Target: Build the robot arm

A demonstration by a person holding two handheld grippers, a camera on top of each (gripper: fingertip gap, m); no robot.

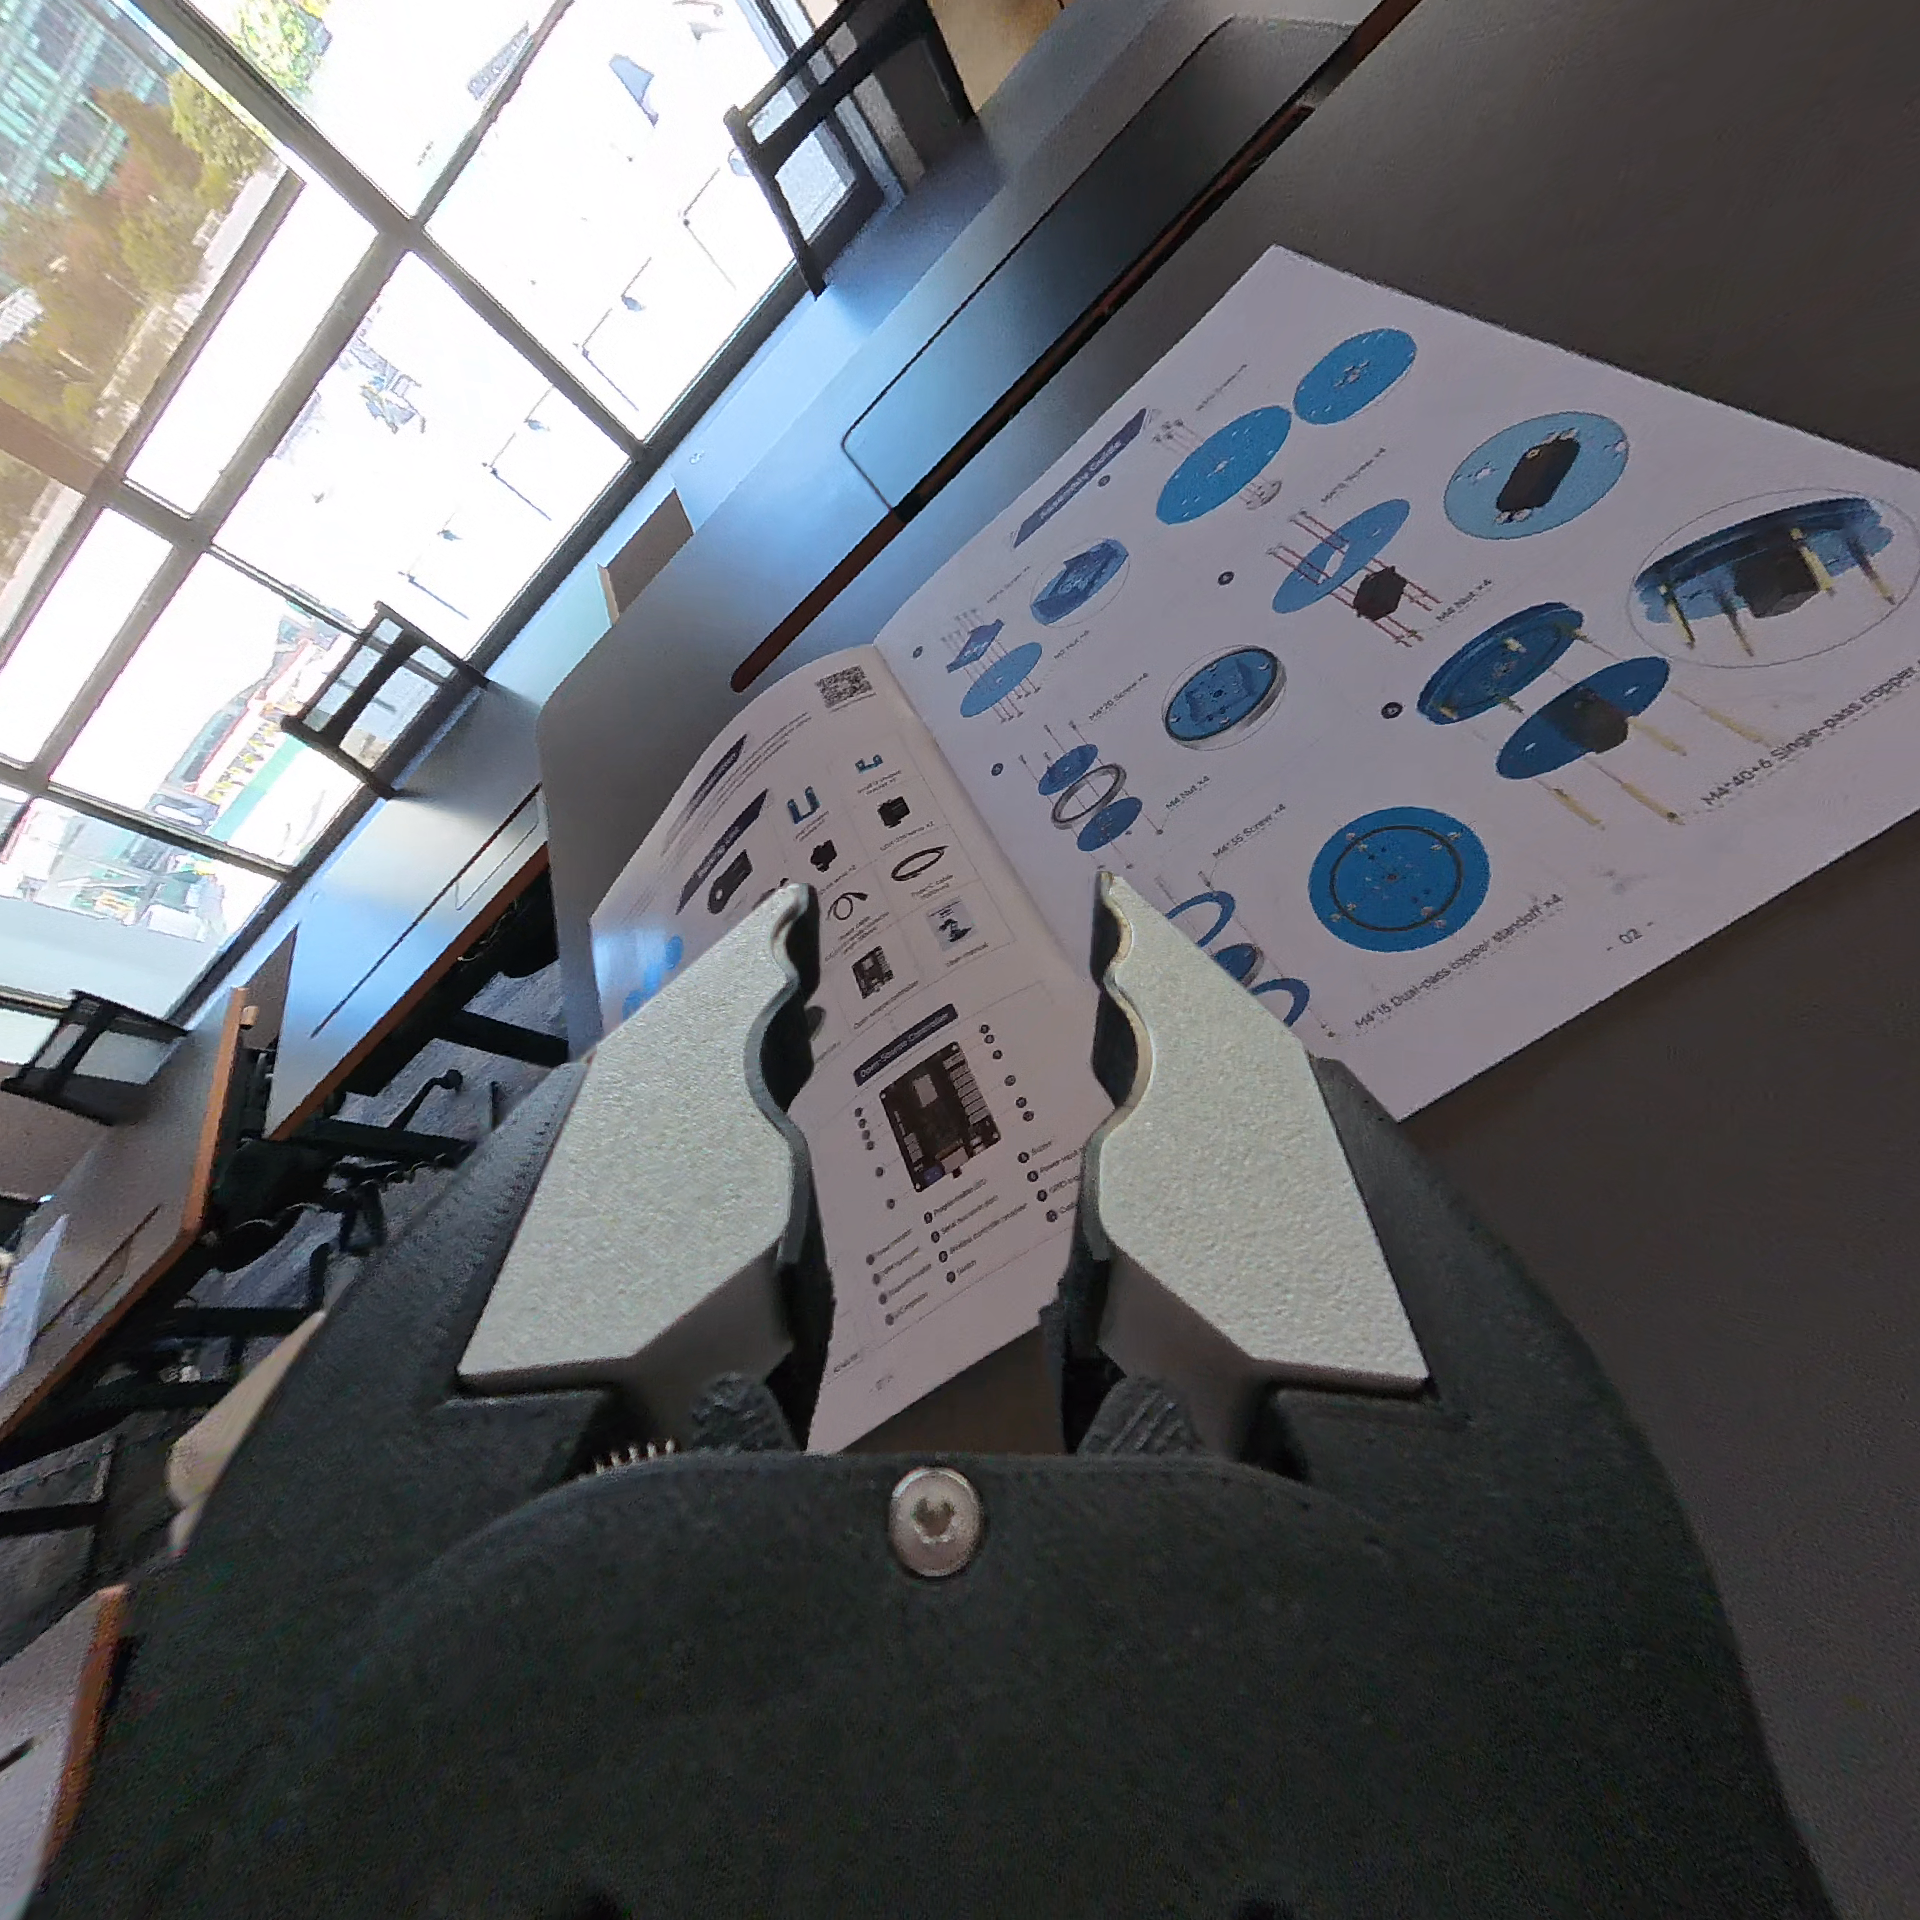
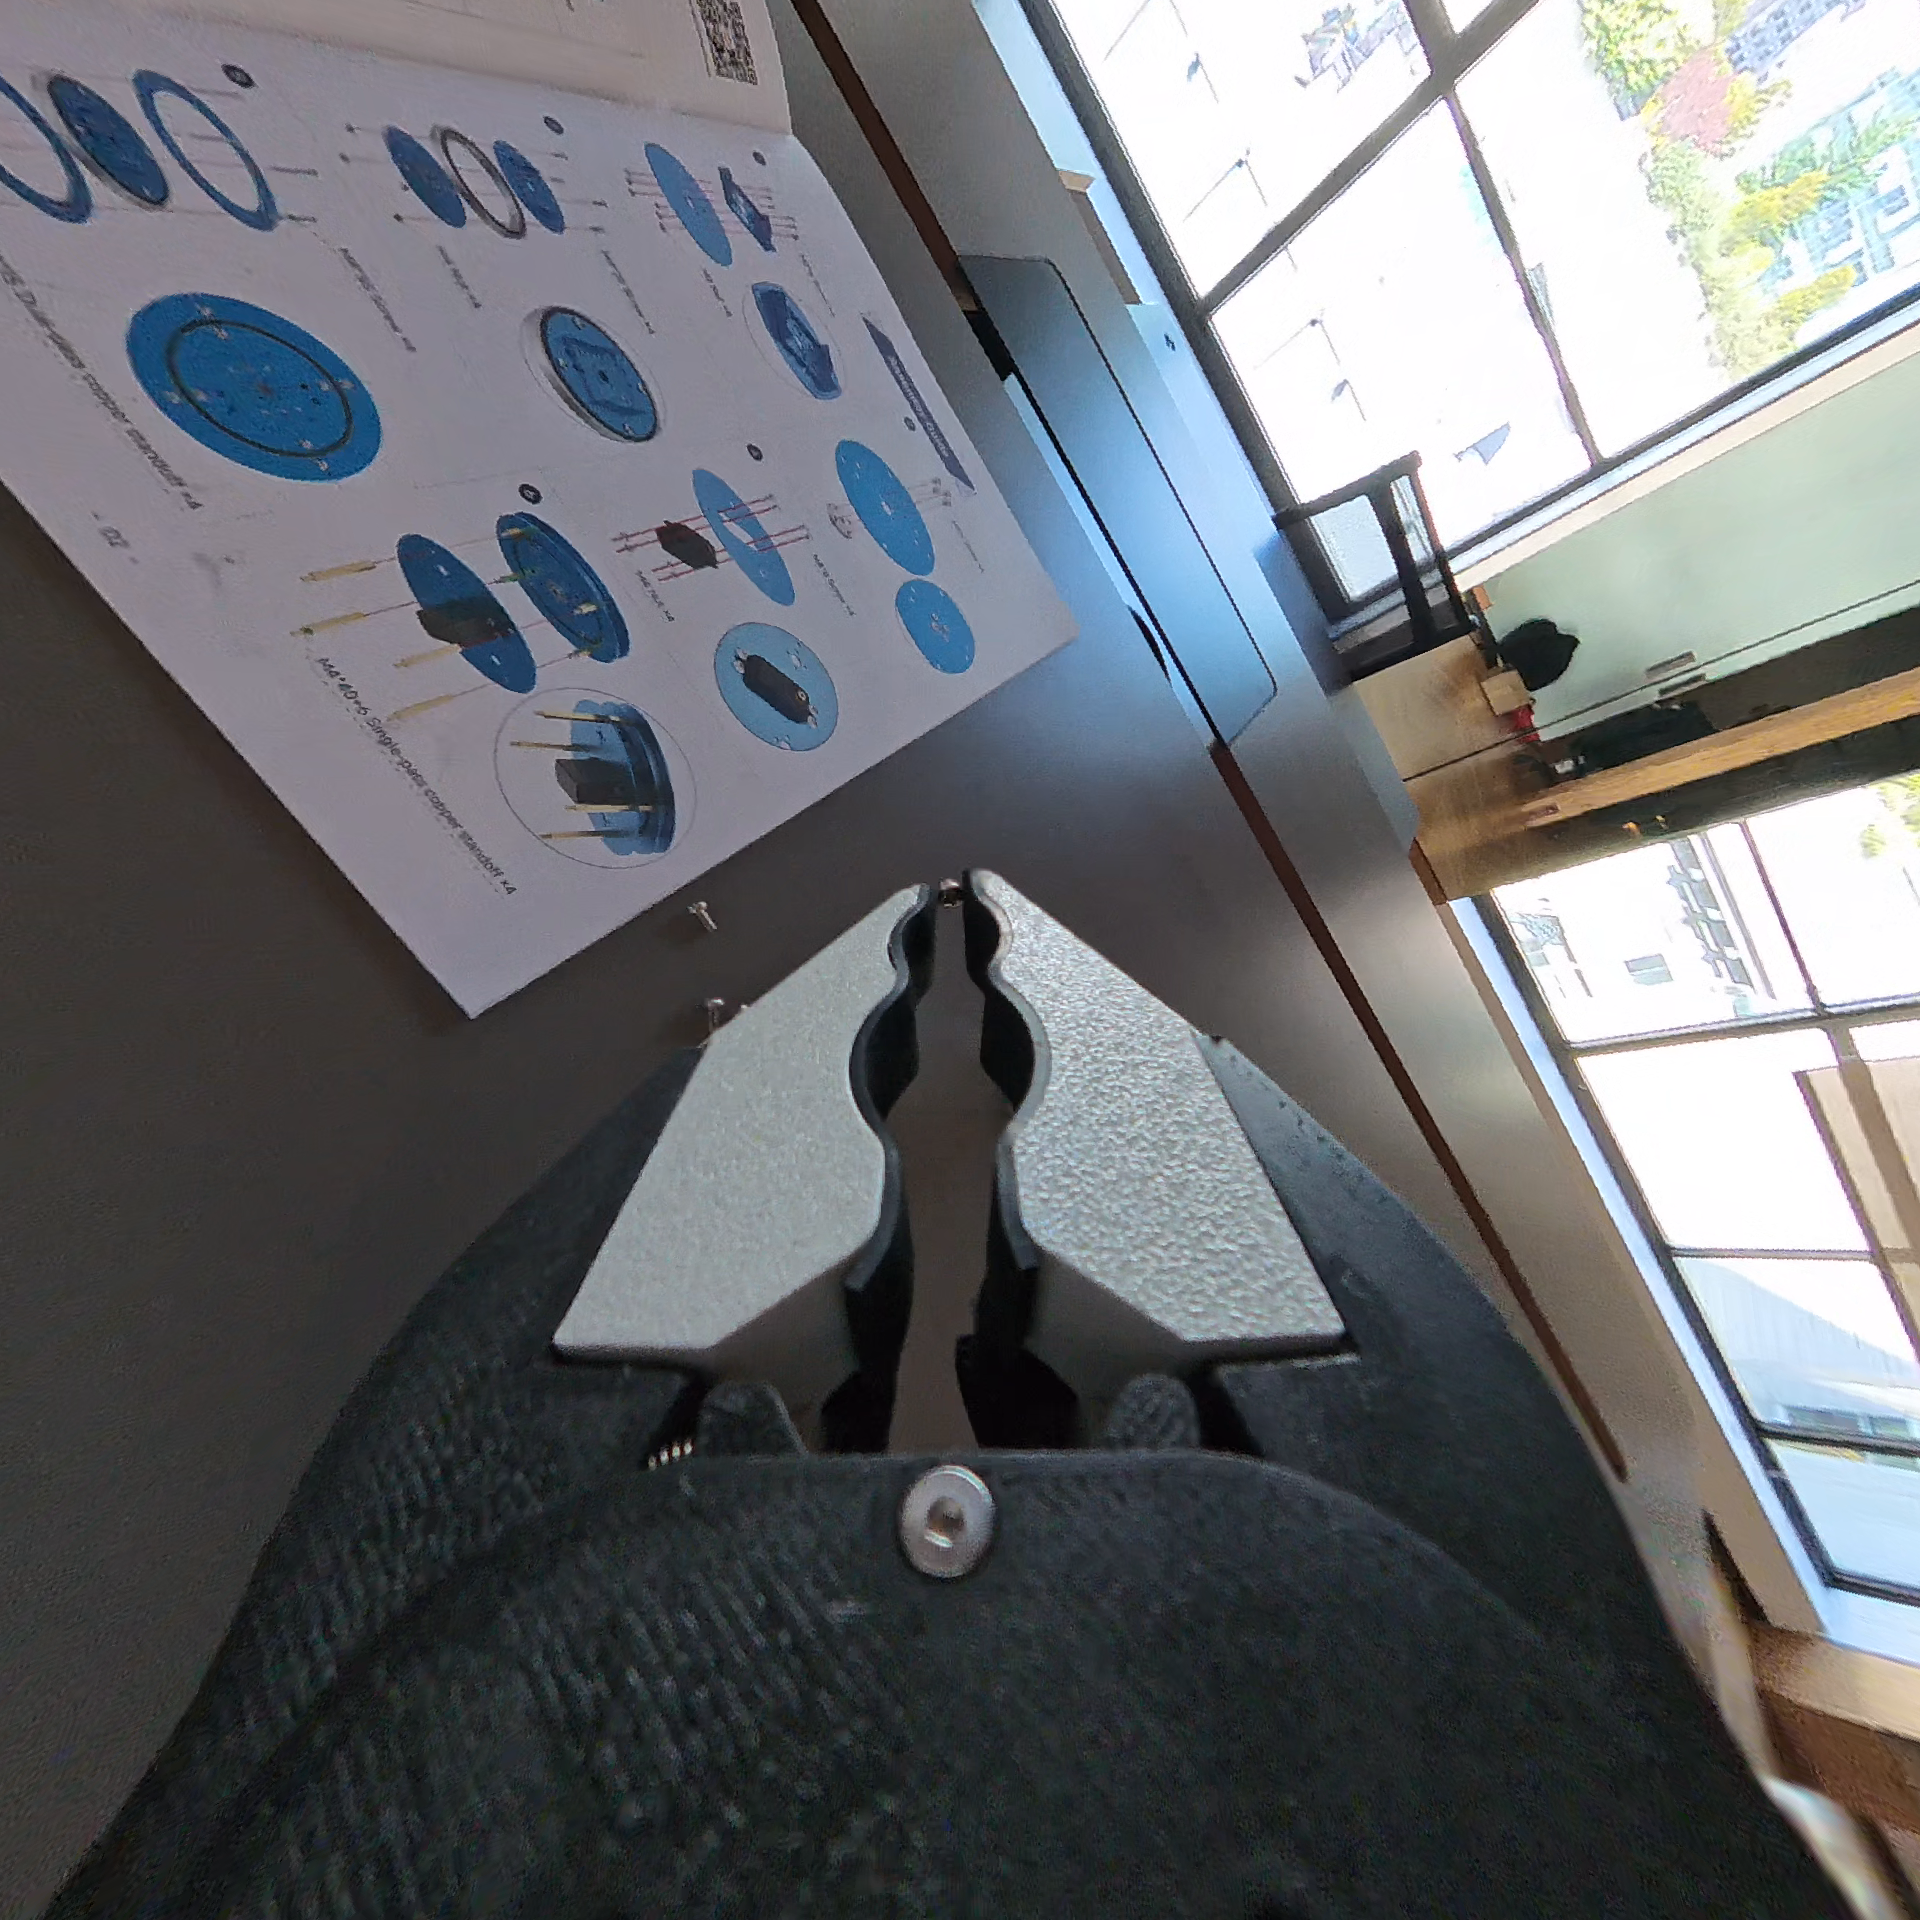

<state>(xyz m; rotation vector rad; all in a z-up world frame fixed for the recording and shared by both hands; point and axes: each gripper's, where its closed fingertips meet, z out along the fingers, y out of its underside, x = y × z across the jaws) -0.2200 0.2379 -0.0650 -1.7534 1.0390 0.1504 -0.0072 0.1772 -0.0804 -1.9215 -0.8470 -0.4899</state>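
Observation:
An open instruction booklet with blue part diagrams lies on a dark grey table. Its left page curves up off the table. My left gripper is open and empty, with its jaws wide apart in front of that raised page. My right gripper is shut on a small silver screw pinched at its fingertips, low over the table beside the booklet's corner. Two more small screws lie on the table just left of the right gripper.
The table's far edge has a wood-coloured trim and a grey cable flap. Beyond it are more desks, black frames, a wooden shelf and large windows. Tip to tip, the grippers are about 25 centimetres apart.

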